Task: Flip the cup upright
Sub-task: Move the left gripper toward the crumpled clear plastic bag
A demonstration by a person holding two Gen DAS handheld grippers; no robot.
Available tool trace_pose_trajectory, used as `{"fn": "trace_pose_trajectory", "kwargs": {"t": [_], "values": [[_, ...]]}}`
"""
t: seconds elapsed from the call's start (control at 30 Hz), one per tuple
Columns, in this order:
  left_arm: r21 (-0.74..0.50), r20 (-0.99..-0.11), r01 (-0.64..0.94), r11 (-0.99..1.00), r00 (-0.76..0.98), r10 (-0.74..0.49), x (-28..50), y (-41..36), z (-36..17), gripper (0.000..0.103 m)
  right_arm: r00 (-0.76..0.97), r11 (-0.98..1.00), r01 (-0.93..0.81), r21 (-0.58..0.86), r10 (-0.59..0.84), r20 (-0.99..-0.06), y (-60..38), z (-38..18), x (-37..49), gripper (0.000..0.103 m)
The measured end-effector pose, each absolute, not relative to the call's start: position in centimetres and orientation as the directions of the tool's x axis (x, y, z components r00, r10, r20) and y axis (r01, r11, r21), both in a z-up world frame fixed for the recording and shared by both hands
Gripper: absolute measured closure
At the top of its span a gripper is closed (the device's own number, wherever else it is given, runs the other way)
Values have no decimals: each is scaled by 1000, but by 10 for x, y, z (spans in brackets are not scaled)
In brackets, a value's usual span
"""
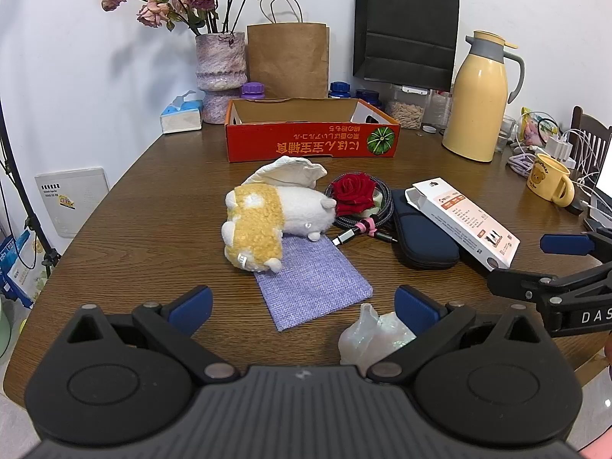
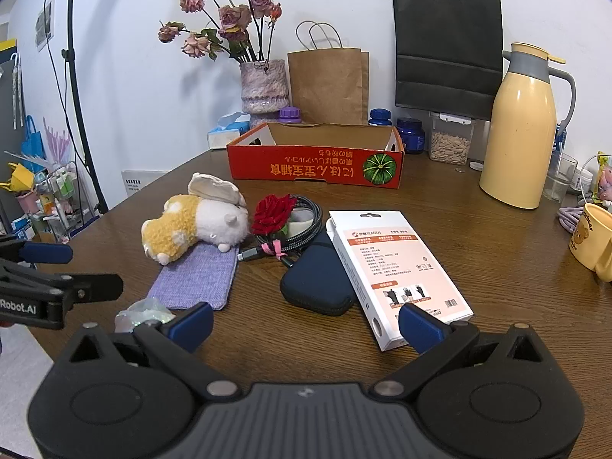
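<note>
Both hand-held grippers are hovering low over the near edge of the round wooden table (image 1: 153, 199), each with its two blue ribbed pads spread wide apart and gripping nothing. The left gripper (image 1: 302, 308) is sitting with a crumpled, shiny plastic wrapper (image 1: 369, 338) touching its right finger; the right gripper (image 2: 306, 325) is hanging just before a flat white cardboard package (image 2: 397, 267), which is leaning on a dark blue oval zip case (image 2: 317, 283). Left of that, one woven lilac fabric pouch (image 1: 311, 279) is lying under a fluffy yellow-and-white plush toy (image 1: 267, 222). One red rose (image 1: 354, 189) is resting on a coil of braided cable (image 2: 302, 225). Farther back, one orange cardboard tray (image 1: 311, 141) is standing open, with two paper bags behind, brown (image 1: 288, 61) and black (image 1: 407, 23), a mottled ceramic vase (image 1: 220, 65) of dried roses, and a glossy yellow thermos jug (image 1: 482, 99). The one yellow bear-print cup (image 1: 550, 183) is standing at the table's right edge, mouth up, well apart from both grippers.
</note>
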State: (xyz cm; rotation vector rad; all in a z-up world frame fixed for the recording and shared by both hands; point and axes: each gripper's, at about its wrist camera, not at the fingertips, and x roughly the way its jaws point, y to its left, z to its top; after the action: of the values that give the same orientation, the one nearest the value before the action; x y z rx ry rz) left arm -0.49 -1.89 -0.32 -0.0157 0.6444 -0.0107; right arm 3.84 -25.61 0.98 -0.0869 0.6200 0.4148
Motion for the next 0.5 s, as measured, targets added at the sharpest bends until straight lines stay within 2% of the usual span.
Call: {"fn": "trace_pose_trajectory", "kwargs": {"t": [0.5], "values": [[-19, -601, 5, 1000, 799, -16, -6, -21, -4, 0, 735, 915, -402, 42, 350, -582, -257, 9, 39, 0]]}}
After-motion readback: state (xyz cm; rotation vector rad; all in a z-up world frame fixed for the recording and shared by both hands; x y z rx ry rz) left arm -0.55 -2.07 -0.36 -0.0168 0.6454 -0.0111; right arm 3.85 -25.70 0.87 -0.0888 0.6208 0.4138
